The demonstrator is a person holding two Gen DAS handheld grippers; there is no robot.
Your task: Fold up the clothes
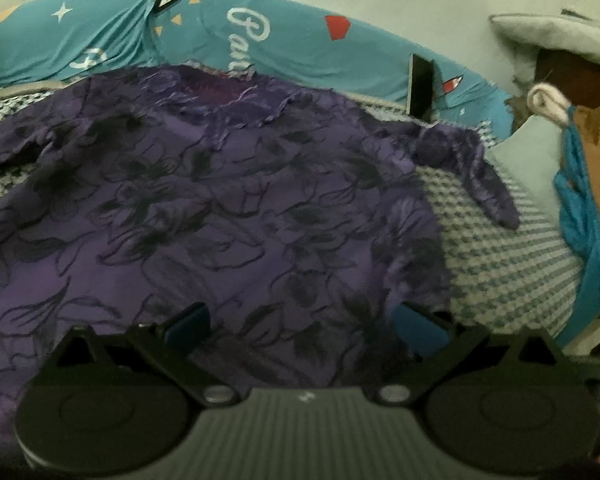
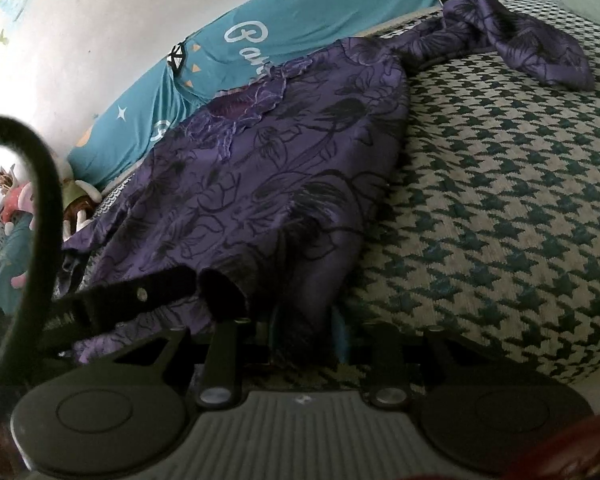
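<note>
A purple garment with a dark flower print [image 1: 220,200] lies spread on the houndstooth bed cover [image 1: 500,260], neckline toward the wall. One sleeve [image 1: 484,176] trails off to the right. My left gripper [image 1: 303,325] hovers over the garment's lower part, its blue pads [image 1: 188,322] wide apart and holding nothing. In the right wrist view the garment [image 2: 260,168] runs from the wall down to my right gripper [image 2: 309,334], which is shut on a bunched fold of its lower right edge. The sleeve [image 2: 540,52] lies at the top right there.
A long teal pillow with white lettering [image 1: 300,40] lines the wall, and a dark phone [image 1: 420,84] leans on it. A grey cushion [image 1: 560,36] and blue cloth [image 1: 580,208] are at the right. Soft toys [image 2: 20,204] and a black cable [image 2: 40,200] are at the left.
</note>
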